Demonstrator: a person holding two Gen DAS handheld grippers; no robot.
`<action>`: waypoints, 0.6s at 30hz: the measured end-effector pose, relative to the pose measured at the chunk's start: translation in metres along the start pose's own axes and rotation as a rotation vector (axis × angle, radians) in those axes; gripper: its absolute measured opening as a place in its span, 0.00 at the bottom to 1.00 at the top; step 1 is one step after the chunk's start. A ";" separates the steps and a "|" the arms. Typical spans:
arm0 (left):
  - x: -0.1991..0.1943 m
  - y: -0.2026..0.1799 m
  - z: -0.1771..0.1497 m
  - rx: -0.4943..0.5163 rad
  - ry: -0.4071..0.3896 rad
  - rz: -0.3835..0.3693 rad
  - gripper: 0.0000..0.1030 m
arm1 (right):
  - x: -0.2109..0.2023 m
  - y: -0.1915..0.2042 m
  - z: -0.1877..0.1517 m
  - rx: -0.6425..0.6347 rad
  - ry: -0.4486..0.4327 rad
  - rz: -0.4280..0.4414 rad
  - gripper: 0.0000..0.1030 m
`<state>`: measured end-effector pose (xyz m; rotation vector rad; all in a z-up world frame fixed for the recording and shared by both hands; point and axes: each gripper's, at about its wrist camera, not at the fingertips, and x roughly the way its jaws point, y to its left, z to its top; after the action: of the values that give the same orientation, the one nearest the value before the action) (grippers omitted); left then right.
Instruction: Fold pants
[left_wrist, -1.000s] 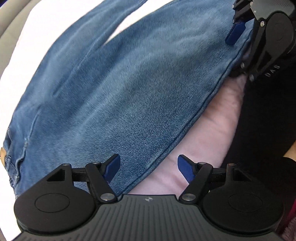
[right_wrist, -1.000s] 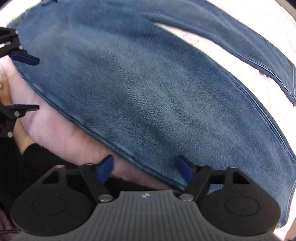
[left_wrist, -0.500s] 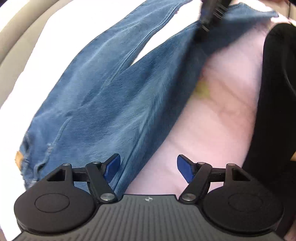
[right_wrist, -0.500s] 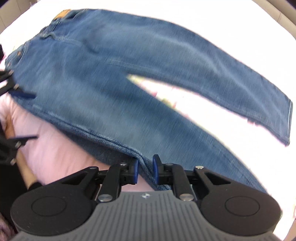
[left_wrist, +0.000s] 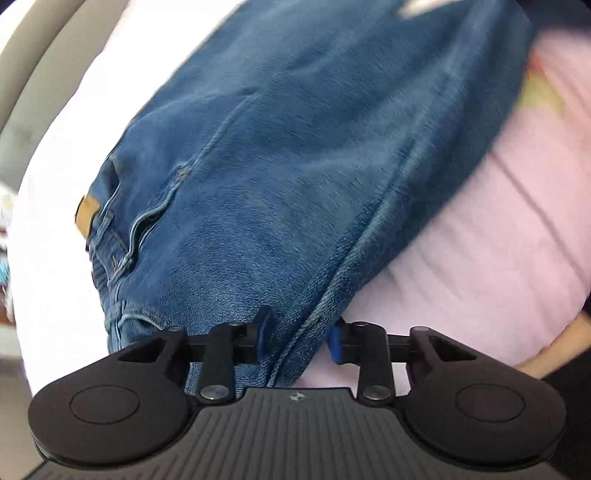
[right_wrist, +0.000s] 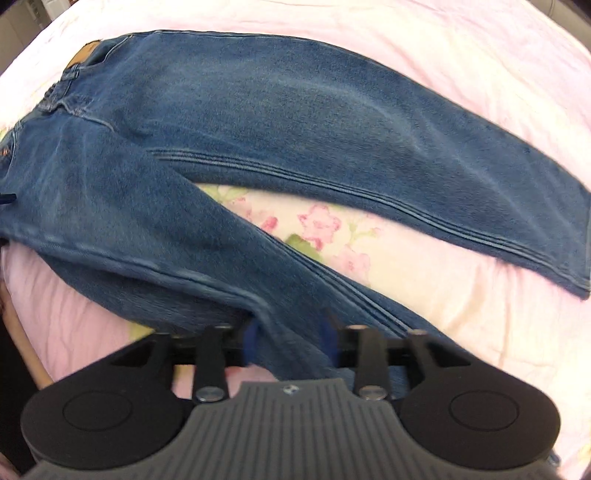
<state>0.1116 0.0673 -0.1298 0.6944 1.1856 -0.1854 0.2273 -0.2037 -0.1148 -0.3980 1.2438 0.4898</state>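
Note:
Blue jeans (right_wrist: 258, 110) lie spread on a pink bed sheet (right_wrist: 443, 55), waistband at the left and both legs running right. The brown waist patch (right_wrist: 84, 53) sits at the top left. In the left wrist view the hip of the jeans (left_wrist: 295, 166) fills the frame. My left gripper (left_wrist: 299, 336) is closing, and the raised side seam is pinched between its blue pads. My right gripper (right_wrist: 291, 338) is opening. Its blurred pads stand on either side of a fold of the near leg.
A floral patch (right_wrist: 317, 225) of the sheet shows between the two legs. A grey padded edge (left_wrist: 37, 55) borders the bed at the upper left. A person's hand (left_wrist: 554, 347) and dark sleeve are at the lower right of the left wrist view.
My left gripper moved to the hip and narrowed onto the side seam. My right gripper shut on the near leg's edge, then spread again. Both rose, and the near leg's edge lifted.

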 end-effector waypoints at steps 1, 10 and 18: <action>-0.004 0.004 -0.001 -0.027 -0.014 -0.009 0.34 | -0.002 -0.004 -0.006 -0.014 0.010 0.006 0.60; -0.042 0.025 0.002 -0.206 -0.117 -0.042 0.31 | -0.012 -0.050 -0.071 0.012 0.154 -0.094 0.71; -0.036 0.045 0.018 -0.236 -0.168 -0.020 0.30 | -0.063 -0.109 -0.145 0.116 0.155 -0.192 0.68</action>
<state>0.1336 0.0840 -0.0759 0.4509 1.0339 -0.1149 0.1573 -0.3810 -0.0921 -0.4580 1.3607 0.2247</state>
